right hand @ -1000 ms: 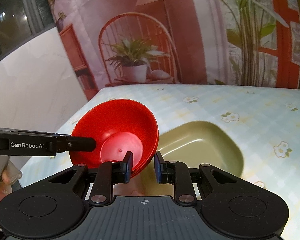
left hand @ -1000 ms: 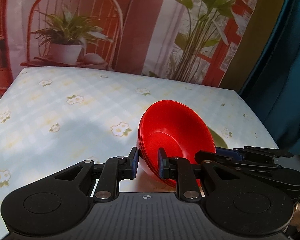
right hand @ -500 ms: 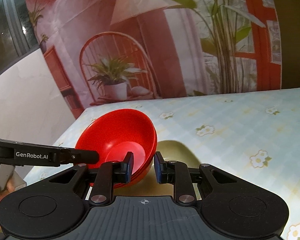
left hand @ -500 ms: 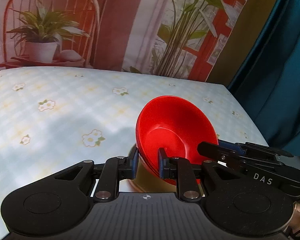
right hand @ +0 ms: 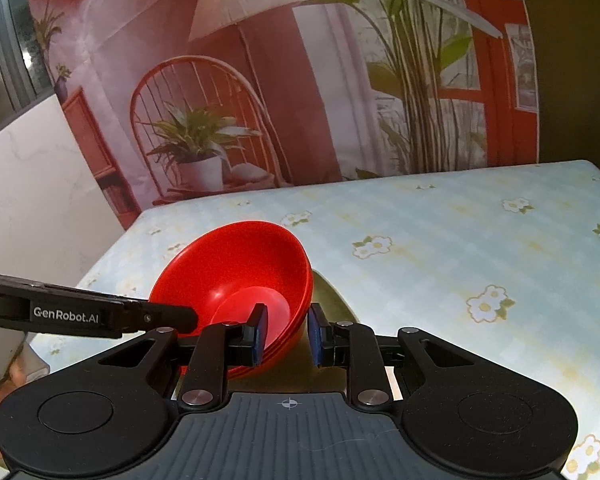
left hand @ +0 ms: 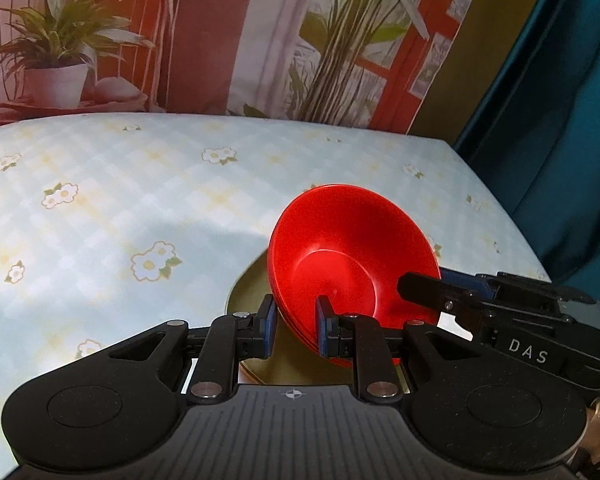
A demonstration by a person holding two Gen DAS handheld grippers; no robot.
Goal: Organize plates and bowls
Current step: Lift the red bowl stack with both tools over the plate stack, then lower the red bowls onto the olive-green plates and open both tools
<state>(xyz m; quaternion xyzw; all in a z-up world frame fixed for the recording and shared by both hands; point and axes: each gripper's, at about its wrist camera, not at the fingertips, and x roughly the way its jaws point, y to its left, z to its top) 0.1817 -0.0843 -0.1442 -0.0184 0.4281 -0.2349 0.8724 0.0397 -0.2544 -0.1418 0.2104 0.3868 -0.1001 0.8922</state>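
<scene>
Red bowls point(left hand: 352, 256), nested stack, pinched at opposite rims: our left gripper point(left hand: 292, 330) and right gripper point(right hand: 286, 334) both clamped narrow. Olive plate point(left hand: 252, 300) directly beneath, on floral tablecloth point(left hand: 100, 208).

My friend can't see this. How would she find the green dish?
Start at the table with the flowery checked cloth. Near its front edge both grippers pinch a tilted stack of red bowls. The green dish lies flat right under them, mostly hidden: dull olive and shallow, not bright red and deep.
</scene>
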